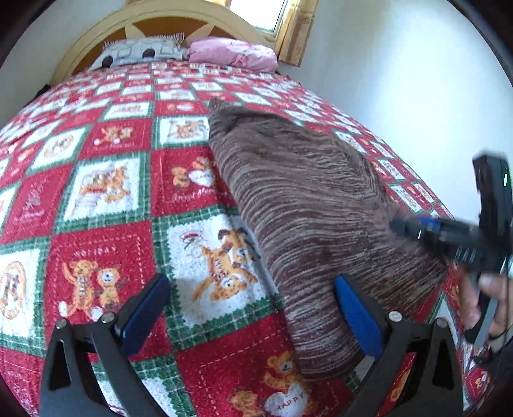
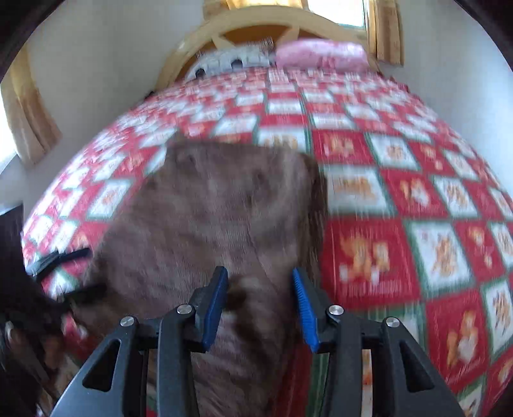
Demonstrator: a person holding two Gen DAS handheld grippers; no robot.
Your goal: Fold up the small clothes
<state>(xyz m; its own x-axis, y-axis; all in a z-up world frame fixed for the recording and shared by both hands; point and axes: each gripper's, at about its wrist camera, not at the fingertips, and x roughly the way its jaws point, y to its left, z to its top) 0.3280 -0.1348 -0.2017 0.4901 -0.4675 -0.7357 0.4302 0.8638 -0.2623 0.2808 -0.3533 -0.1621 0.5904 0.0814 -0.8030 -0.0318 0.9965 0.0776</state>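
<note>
A brown striped knit garment [image 1: 307, 221] lies flat on the red, white and green patchwork bedspread [image 1: 105, 192], stretching from the near edge toward the middle of the bed. My left gripper [image 1: 253, 308] is open just above the bedspread, its right finger [image 1: 356, 314] over the garment's near left edge. My right gripper [image 2: 259, 301] is open over the garment [image 2: 211, 218], with cloth lying between its blue pads; that view is blurred. The right gripper [image 1: 449, 237] also shows at the right of the left wrist view, held by a hand.
A patterned grey pillow [image 1: 141, 53] and a pink pillow [image 1: 234, 53] lie at the head of the bed against a curved wooden headboard [image 1: 179, 16]. White walls flank the bed. A window [image 1: 266, 12] sits behind the headboard, curtains [image 2: 29, 106] at left.
</note>
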